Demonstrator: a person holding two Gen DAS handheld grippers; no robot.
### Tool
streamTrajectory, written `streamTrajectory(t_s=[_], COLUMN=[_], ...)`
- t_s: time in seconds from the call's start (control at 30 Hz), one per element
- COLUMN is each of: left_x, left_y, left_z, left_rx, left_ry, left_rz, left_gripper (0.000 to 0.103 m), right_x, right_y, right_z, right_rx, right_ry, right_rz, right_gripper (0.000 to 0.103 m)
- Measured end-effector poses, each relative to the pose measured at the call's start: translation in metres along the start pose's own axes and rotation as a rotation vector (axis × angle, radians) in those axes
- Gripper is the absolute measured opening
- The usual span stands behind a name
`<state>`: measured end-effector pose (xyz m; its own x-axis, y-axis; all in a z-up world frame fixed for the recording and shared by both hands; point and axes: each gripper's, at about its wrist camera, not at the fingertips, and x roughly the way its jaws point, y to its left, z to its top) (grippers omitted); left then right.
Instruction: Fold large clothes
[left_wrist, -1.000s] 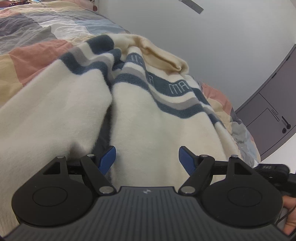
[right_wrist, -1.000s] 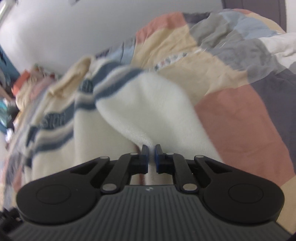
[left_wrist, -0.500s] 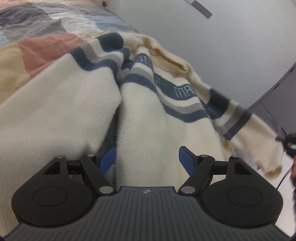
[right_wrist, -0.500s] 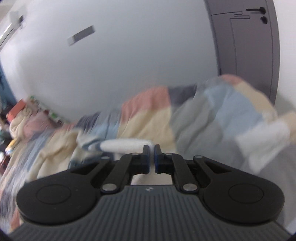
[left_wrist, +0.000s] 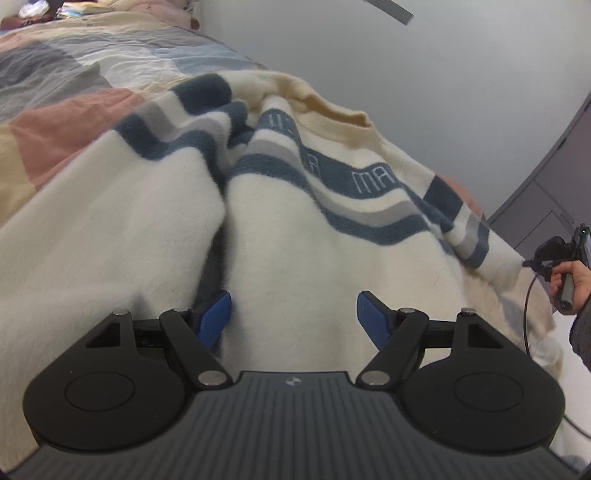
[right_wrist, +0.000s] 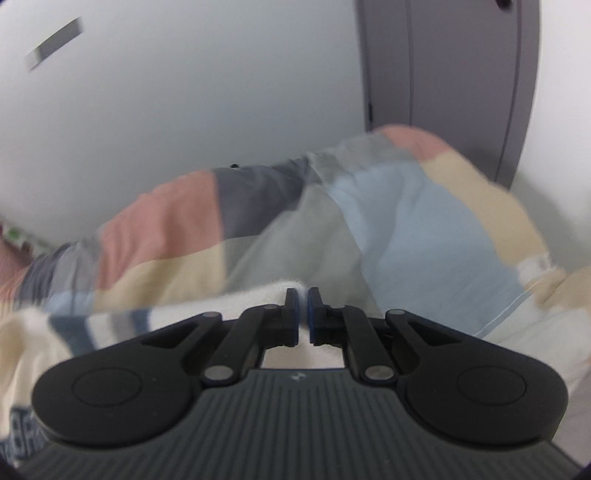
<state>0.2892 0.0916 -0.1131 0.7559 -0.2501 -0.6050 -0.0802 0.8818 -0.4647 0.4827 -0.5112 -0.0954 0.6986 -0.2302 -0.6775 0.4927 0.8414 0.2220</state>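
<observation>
A cream fleece sweater (left_wrist: 295, 229) with blue and grey stripes lies on the patchwork bed quilt (left_wrist: 62, 118). My left gripper (left_wrist: 293, 319) hovers low over its body, jaws wide, blue pads either side of a fold with nothing pinched. One sleeve (left_wrist: 476, 240) stretches out to the right, where my right gripper (left_wrist: 526, 263) holds its cuff in a person's hand (left_wrist: 565, 280). In the right wrist view the right gripper (right_wrist: 303, 314) is shut on the cream cuff (right_wrist: 269, 293), the striped sleeve (right_wrist: 110, 325) trailing left.
A pale wall (left_wrist: 424, 66) runs behind the bed. A grey wardrobe (left_wrist: 546, 199) stands at the right, its door (right_wrist: 443, 74) also beyond the quilt (right_wrist: 332, 221) in the right wrist view. Pillows and clutter (left_wrist: 74, 9) lie at the far left.
My right gripper has swung far out to the right with the cuff, drawing the sleeve off the sweater's body and stretching it sideways. The left gripper has stayed almost in place, still open.
</observation>
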Motion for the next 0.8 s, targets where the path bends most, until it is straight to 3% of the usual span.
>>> streamTrajectory(t_s=[0.17,0.2,0.3,0.33,0.47,0.6,0.8], left_x=[0.009,0.009,0.005,0.003,-0.008,-0.026,-0.056], left_y=[0.0,0.0,0.002,0.003,0.002,0.002,0.005], left_z=[0.0,0.0,0.002,0.002,-0.001,0.0,-0.004], left_rx=[0.006,0.001,-0.023,-0.032,-0.045,-0.077,-0.123], left_ry=[0.015,0.018,0.026,0.026,0.028,0.014,-0.022], left_rz=[-0.004,-0.004,-0.008,-0.01,-0.015,-0.031,-0.085], left_gripper=[0.079,0.079,0.079,0.079,0.079,0.079,0.079], right_x=[0.02,0.019,0.005,-0.001,-0.042,-0.096,-0.194], right_y=[-0.021,-0.023,-0.018,-0.015,0.0,0.017,0.066], right_z=[-0.021,-0.025,-0.034,-0.035,-0.045,-0.072,-0.143], right_rx=[0.116,0.135,0.158,0.146,0.072,0.042,-0.149], right_ry=[-0.006,-0.008,0.025,0.024,0.012,0.013,0.033], right_rz=[0.051,0.05,0.047,0.057,0.04,0.108,0.262], right_gripper=[0.011,0.017,0.054,0.059,0.06,0.06,0.06])
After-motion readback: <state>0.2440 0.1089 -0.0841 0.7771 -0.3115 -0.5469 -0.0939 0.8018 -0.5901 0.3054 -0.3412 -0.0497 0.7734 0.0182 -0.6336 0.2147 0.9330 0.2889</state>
